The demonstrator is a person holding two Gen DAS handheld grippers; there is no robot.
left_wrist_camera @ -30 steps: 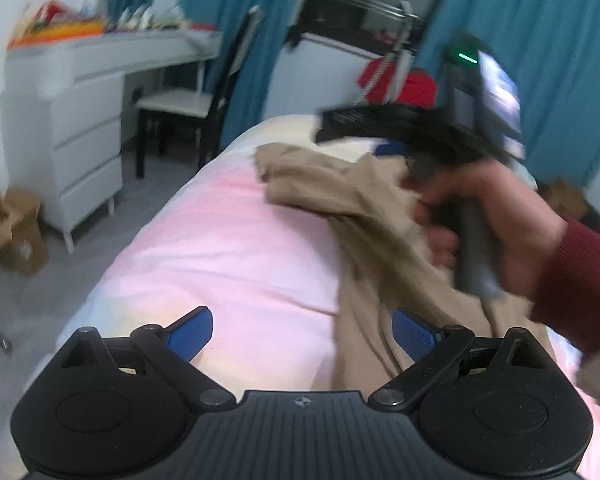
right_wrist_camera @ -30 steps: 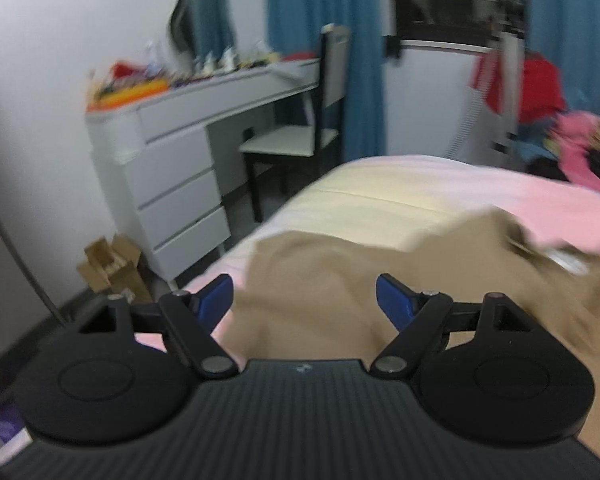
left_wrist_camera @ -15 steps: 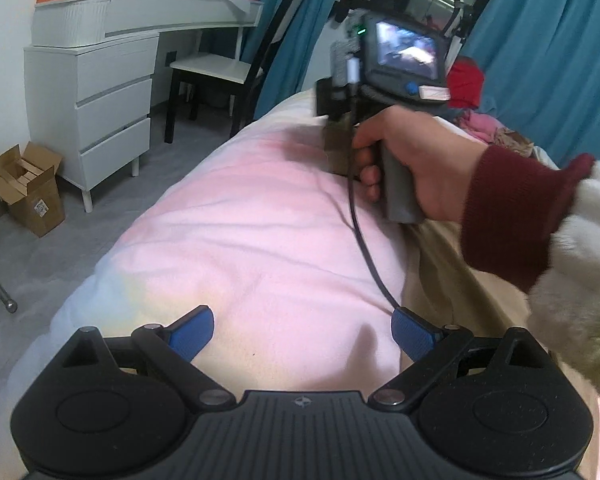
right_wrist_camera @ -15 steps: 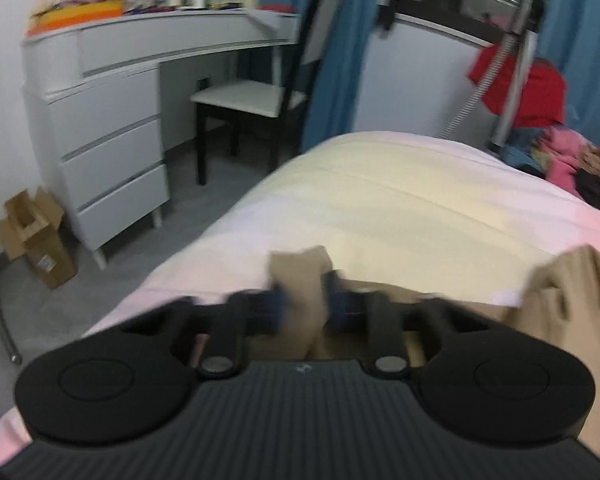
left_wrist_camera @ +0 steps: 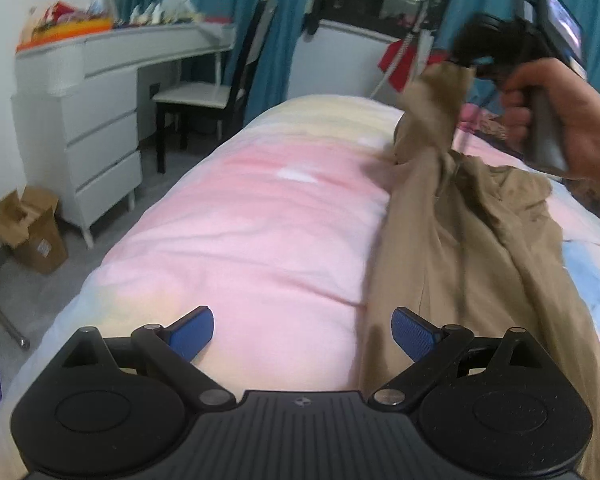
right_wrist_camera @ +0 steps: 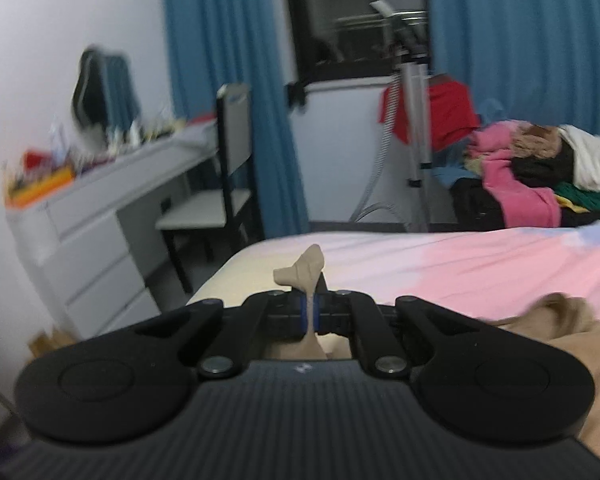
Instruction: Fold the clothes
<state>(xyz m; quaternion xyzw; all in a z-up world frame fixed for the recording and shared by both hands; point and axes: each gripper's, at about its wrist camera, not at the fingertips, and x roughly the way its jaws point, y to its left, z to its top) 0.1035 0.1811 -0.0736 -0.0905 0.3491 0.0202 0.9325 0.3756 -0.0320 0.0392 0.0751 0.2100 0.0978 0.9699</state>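
Nearest the left wrist camera, the left hand-held gripper is hovering over the bed with its blue pads spread wide and nothing between them. Just beside its right pad, the tan garment is lying stretched along the right side of the pink and yellow bedcover, its near end running under the gripper body. Farther up the bed, the garment is rising off the cover in a bunched peak, where the right hand-held gripper is pinching a thin fold of it between fully closed pads; a small tuft of cloth is sticking up beyond the pads. A hand is squeezing that gripper's handle. Beyond the bed, a black chair is standing at a white worktop with drawers, and blue curtains are hanging beside a dark window. A heap of clothes is sitting at far right.
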